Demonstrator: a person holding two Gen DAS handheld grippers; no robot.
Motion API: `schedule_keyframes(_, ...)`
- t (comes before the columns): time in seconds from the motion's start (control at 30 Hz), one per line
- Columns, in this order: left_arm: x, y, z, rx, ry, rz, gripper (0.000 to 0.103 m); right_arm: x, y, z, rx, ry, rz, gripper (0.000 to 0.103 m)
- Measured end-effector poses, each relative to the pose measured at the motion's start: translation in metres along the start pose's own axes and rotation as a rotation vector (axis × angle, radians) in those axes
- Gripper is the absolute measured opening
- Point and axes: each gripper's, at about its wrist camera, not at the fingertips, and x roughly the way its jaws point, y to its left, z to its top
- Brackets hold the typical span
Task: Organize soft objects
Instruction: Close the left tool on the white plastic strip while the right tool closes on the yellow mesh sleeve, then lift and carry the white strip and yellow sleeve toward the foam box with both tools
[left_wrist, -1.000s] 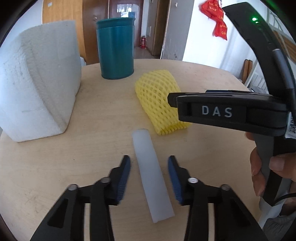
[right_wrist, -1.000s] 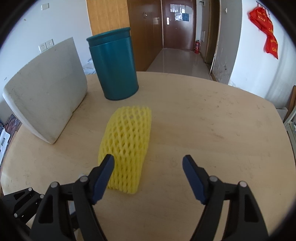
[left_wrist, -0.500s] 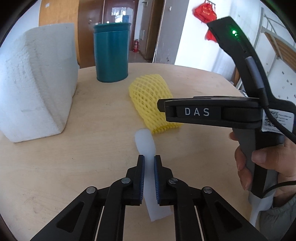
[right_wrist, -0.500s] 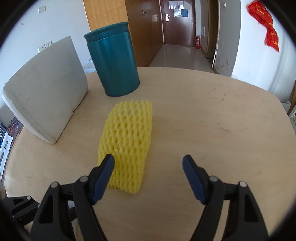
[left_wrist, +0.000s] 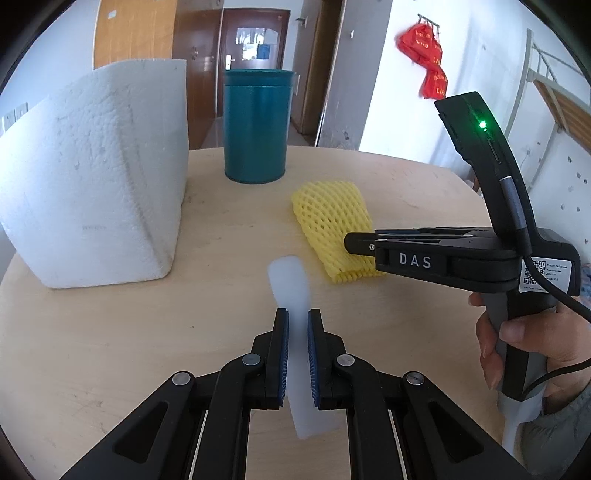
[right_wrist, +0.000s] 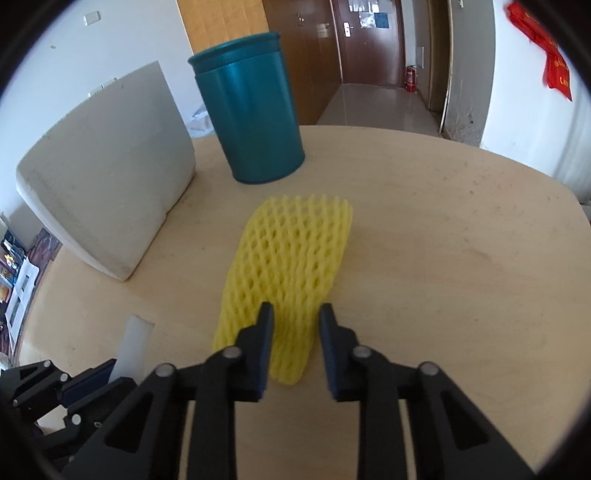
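So the left gripper (left_wrist: 297, 354) had its fingers clamped tight on a white strip (left_wrist: 291, 291), some pale foam-looking slab. The strip ran between the blue pads, one end poking forward over the surface (left_wrist: 110, 332), the other end sticking out back under the gripper. From the right wrist view you could see that same strip (right_wrist: 135, 345) off at the lower left, caught in the left gripper (right_wrist: 88, 380).

The right gripper (right_wrist: 295, 343) was closing its fingers on the near end of the yellow net (right_wrist: 291, 254), one of those foam mesh fruit sleeves. The net's end sat between the two fingers and looked bunched up there, though I couldn't tell for sure if both pads were actually pressing it. The net lay flat around the middle of the surface, just right of the strip in the left view (left_wrist: 332, 225).

Behind it stood a teal can (left_wrist: 256, 127), upright with its lid on, and beside that, on the left, a big white foam block (left_wrist: 96, 177). A hand (left_wrist: 532, 350) held the right gripper's handle at the right edge.
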Motion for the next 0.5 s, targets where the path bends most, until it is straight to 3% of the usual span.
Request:
schedule_keyframes(0.1, -0.001, 0.003, -0.002, -0.007, -0.002, -0.003, 0.01, -0.007, -0.005, -0.001, 0.032, -0.015, 0.023, 0.017)
schedule_keyframes(0.5, -0.022, -0.001, -0.005, 0.009, -0.05, 0.011, 0.01, -0.032, 0.004, -0.011, 0.039, -0.081, 0.043, 0.015)
